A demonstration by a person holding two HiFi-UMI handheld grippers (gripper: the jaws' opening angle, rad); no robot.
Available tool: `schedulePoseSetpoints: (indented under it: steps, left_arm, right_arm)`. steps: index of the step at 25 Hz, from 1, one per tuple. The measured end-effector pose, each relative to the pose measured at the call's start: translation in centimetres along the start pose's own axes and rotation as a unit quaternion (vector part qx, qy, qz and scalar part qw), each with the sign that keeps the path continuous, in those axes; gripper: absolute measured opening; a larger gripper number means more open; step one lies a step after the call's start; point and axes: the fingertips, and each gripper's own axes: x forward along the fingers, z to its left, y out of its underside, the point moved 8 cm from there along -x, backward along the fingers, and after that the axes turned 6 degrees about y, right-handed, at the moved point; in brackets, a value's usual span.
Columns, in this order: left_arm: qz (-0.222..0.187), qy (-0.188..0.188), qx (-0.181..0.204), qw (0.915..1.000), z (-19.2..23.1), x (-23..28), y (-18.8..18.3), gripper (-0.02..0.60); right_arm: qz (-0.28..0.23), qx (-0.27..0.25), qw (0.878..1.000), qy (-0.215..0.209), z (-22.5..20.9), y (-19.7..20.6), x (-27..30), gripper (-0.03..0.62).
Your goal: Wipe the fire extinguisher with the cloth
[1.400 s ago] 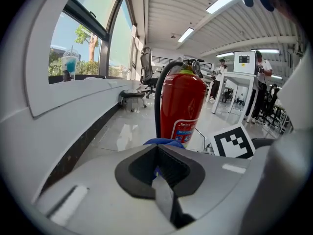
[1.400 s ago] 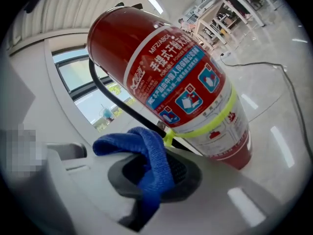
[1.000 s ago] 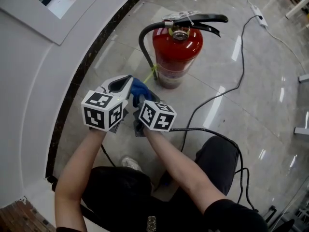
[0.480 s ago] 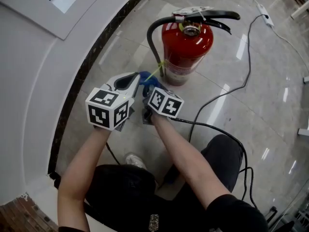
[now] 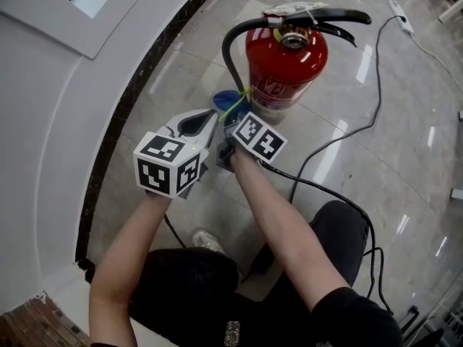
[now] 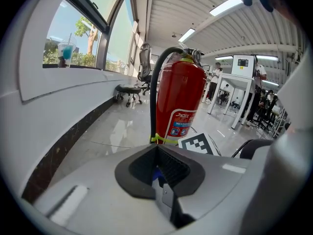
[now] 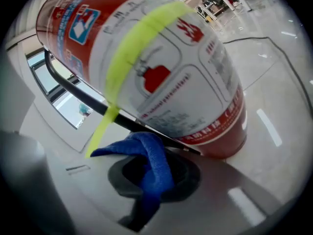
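Note:
A red fire extinguisher [image 5: 284, 63] stands upright on the glossy floor, with a black hose [image 5: 228, 56] down its left side and a yellow tie [image 5: 235, 107] near its foot. My right gripper [image 5: 231, 116] is shut on a blue cloth [image 5: 226, 101], which sits at the extinguisher's lower left, by the hose. In the right gripper view the cloth [image 7: 151, 165] bulges from the jaws of the right gripper [image 7: 154, 180] just under the labelled body [image 7: 161, 72]. My left gripper [image 5: 204, 121] hangs beside it, shut, short of the extinguisher [image 6: 183, 102].
A curved white wall with a dark baseboard [image 5: 123, 107] runs along the left. A black cable [image 5: 362, 121] snakes over the floor on the right toward a power strip [image 5: 401, 16]. The person's shoe [image 5: 206, 241] is below the grippers. An office chair [image 6: 132, 87] stands far back.
The right gripper has carried the blue cloth forward, from beside the left gripper up to the extinguisher's base. The left gripper has hardly moved.

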Motion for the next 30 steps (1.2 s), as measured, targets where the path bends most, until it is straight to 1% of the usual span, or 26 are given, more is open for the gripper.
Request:
schedulePoseSetpoints:
  steps: [5, 8, 10, 13, 14, 16, 18, 21, 24, 27, 30]
  left_arm:
    - [0.011, 0.0, -0.003, 0.9999, 0.6, 0.1, 0.8, 0.006]
    - [0.015, 0.005, -0.007, 0.9999, 0.6, 0.8, 1.1, 0.006]
    - [0.015, 0.003, -0.01, 0.9998, 0.3, 1.2, 1.3, 0.006]
    - [0.014, -0.002, -0.003, 0.9999, -0.5, 1.2, 0.9, 0.006]
    - [0.012, 0.001, -0.004, 0.9999, -0.9, 1.1, 0.7, 0.006]
    - [0.008, 0.012, -0.003, 0.9999, -1.7, 0.7, 0.8, 0.006]
    - [0.009, 0.016, 0.012, 0.9998, -2.4, -0.2, 1.0, 0.006]
    - [0.009, 0.001, 0.029, 0.9995, -3.5, -2.2, 0.2, 0.006]
    - [0.008, -0.006, 0.034, 0.9994, -5.6, -4.6, -2.1, 0.006]
    - [-0.013, -0.009, 0.02, 0.9997, -8.4, -7.0, -5.9, 0.006]
    - [-0.019, -0.023, 0.003, 0.9995, -12.3, -9.0, -8.6, 0.006]
  right_arm:
    - [0.012, -0.005, 0.999, 0.044, -2.5, 0.9, 1.1, 0.026]
    - [0.023, -0.021, 0.997, 0.073, -4.2, 1.2, 0.8, 0.026]
    - [0.041, -0.04, 0.995, 0.085, -5.1, 1.3, 0.2, 0.026]
    - [0.068, -0.088, 0.989, 0.094, -6.2, 0.5, -1.0, 0.026]
    - [0.073, -0.113, 0.986, 0.099, -6.7, 0.0, -1.7, 0.026]
    - [0.078, -0.18, 0.976, 0.1, -7.8, -1.4, -3.5, 0.026]
    - [0.08, -0.239, 0.964, 0.087, -8.0, -3.4, -5.6, 0.026]
    - [0.079, -0.291, 0.951, 0.063, -6.7, -7.4, -9.2, 0.026]
    - [0.075, -0.337, 0.938, 0.032, -4.1, -11.3, -14.3, 0.026]
    - [0.061, -0.369, 0.927, -0.013, -0.6, -15.6, -19.7, 0.026]
    - [0.064, -0.412, 0.907, -0.057, 1.9, -19.3, -25.2, 0.026]
